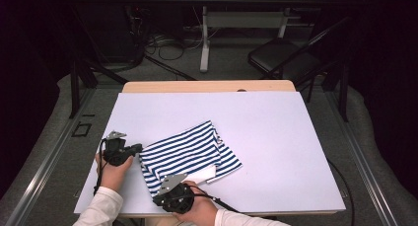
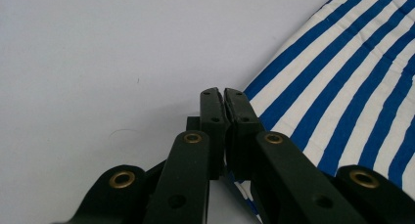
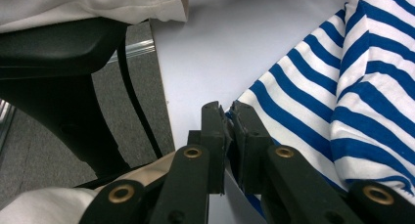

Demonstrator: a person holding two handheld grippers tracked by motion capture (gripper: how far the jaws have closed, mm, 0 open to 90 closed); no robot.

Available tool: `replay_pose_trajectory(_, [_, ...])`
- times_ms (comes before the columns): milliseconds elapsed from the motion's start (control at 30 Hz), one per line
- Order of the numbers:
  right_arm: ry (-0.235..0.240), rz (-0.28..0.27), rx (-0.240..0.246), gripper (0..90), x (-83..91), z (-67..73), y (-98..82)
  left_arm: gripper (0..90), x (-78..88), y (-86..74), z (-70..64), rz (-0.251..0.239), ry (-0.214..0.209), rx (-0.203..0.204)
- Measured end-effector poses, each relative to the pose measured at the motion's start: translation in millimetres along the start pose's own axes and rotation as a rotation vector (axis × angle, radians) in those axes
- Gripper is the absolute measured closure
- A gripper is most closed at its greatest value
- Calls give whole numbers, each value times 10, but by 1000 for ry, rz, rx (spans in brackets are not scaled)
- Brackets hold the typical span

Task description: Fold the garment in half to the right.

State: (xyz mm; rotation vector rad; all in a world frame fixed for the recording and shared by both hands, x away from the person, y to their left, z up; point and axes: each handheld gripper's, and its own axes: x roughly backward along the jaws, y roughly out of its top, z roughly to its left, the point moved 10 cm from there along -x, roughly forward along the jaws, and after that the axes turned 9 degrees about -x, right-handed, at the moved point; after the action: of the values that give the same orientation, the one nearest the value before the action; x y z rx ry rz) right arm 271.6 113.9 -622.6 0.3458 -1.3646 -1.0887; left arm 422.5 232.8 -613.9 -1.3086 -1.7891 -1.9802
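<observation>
Both tools clamp a striped shirt near the surface's front edge.
The left tool (image 1: 134, 148) pinches the blue-and-white striped shirt (image 1: 190, 152) at its left edge; the right tool (image 1: 165, 186) grips its front corner. A black folding chair (image 1: 283, 58) stands beyond the surface (image 1: 276, 132).

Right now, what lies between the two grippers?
The high view shows the striped shirt between the left gripper and the right gripper, each shut on an edge.
</observation>
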Motion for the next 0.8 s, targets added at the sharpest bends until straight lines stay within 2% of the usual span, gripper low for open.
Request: replay_pose_trajectory(800, [21, 0, 24, 844, 16, 65, 17, 875, 70, -37, 11, -11, -3, 10])
